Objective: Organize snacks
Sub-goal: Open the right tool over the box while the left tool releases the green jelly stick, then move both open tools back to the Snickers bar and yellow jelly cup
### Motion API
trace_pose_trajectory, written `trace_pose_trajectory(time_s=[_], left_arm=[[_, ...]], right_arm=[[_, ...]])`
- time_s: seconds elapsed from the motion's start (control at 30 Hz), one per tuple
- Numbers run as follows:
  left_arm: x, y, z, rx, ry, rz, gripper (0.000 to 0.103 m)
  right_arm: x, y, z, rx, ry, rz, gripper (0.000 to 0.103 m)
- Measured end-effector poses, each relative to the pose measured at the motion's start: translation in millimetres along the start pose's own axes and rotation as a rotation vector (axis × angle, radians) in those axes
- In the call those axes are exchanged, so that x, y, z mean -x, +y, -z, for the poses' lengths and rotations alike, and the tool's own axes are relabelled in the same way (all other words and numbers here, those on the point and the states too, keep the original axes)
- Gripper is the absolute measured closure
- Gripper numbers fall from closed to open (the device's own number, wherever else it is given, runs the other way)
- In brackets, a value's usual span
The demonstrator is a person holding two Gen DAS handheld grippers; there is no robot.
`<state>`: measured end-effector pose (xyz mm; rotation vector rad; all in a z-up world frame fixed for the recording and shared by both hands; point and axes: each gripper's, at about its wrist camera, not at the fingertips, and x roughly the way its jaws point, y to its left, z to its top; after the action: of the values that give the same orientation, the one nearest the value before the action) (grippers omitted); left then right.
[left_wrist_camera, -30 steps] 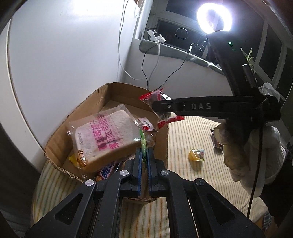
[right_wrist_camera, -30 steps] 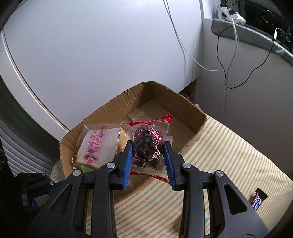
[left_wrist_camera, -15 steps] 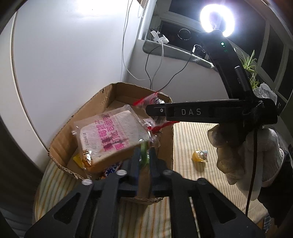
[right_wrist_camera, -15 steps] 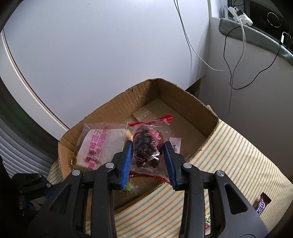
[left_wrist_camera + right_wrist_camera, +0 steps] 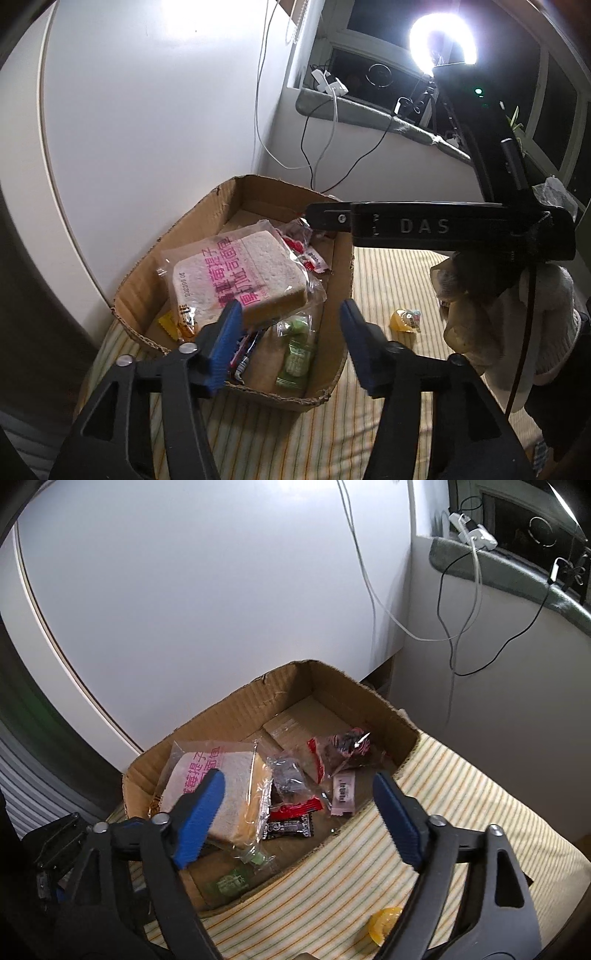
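Note:
A cardboard box (image 5: 258, 181) (image 5: 221, 705) sits on the striped cloth by the white wall. In it lie a wrapped bread slice (image 5: 240, 273) (image 5: 210, 775), green sweets (image 5: 295, 354) (image 5: 229, 882) and a red packet of dark fruit (image 5: 343, 747) (image 5: 299, 236). My left gripper (image 5: 290, 332) hovers over the box's near end, its jaws opening with nothing pressed between the pads. My right gripper (image 5: 299, 812) hangs above the box's middle, its jaws also opening and empty. A yellow jelly cup (image 5: 404, 321) (image 5: 384, 923) lies on the cloth outside the box.
A small pink packet (image 5: 343, 792) and a black-and-red sweet (image 5: 291, 823) also lie in the box. The right tool's black bar marked DAS (image 5: 424, 227) crosses above the box, held by a gloved hand (image 5: 480, 314). A ring light (image 5: 441, 40) glares by the window; cables (image 5: 306, 147) hang down the wall.
Both grippers have opened. The bread slice and green sweets dropped from the left one into the box. The red packet fell from the right one to the box's far end.

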<state>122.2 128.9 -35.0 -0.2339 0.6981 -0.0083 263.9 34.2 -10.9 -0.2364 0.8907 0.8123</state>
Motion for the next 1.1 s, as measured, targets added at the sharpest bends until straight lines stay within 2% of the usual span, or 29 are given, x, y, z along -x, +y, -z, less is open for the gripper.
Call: trace_pose_trajectory(time_s=[0.13,0.67,1.1], left_arm=[[1,-4,0,-0.012,0.003,-0.007,0.041],[6,-29,0,-0.035,-0.004,0.01,0.041],[-5,-66,5,-0.074,0.02,0.069,0.041]], right_arm=[[10,-5,1,-0.01,-0.012,0.009,0.015],[54,-34,22,-0.037,-0.064,0.048,0.014],[103,-101,57,-0.117,-0.097,0.158,0.014]])
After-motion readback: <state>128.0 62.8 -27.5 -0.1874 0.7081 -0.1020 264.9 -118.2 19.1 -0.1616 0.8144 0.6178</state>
